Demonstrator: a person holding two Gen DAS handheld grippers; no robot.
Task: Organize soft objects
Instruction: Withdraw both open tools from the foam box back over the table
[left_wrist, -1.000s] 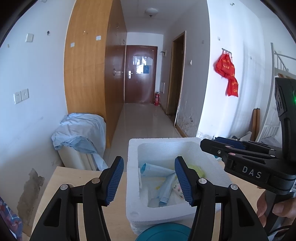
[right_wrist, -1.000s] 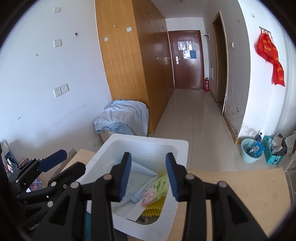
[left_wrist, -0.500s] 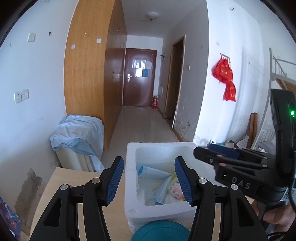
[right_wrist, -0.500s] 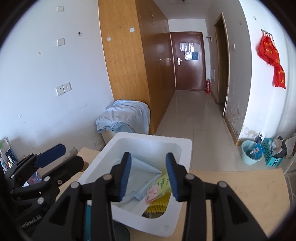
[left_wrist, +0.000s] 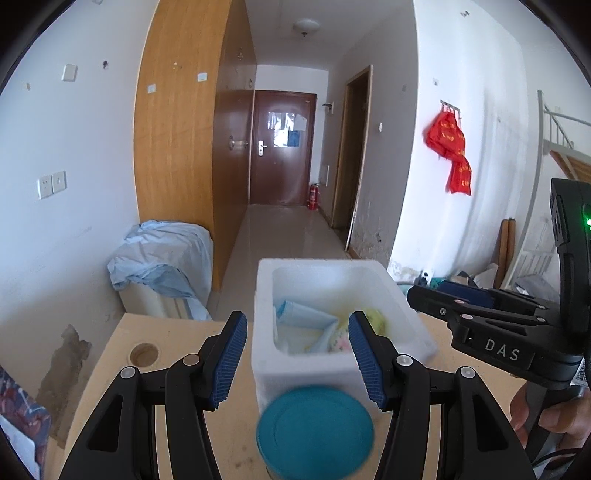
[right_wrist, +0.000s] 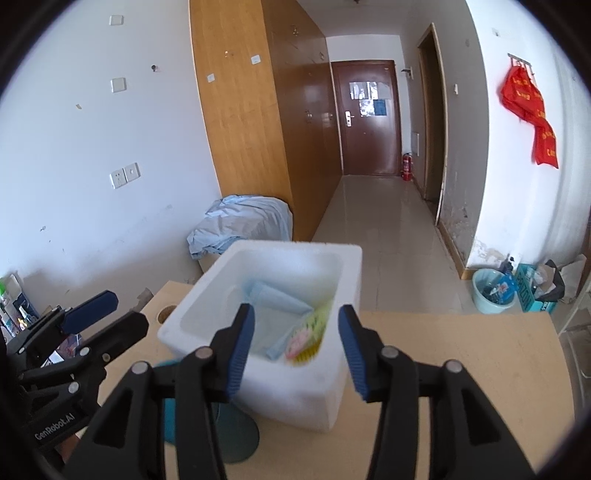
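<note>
Foam box (left_wrist: 334, 365) holds pouches (left_wrist: 303, 325); both tongs (left_wrist: 297, 354) (right_wrist: 295, 349) agape

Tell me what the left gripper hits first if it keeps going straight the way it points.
Probably the teal lid, which sits low between the open fingers of the left gripper, right in front of the foam box. If the gripper passes above the lid, the box's near wall comes next. Depth is unclear.

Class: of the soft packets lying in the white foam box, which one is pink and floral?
The small floral pouch, at the near right of the foam box. It is pink-patterned, while the folded packets beside it are plain light blue.
</note>
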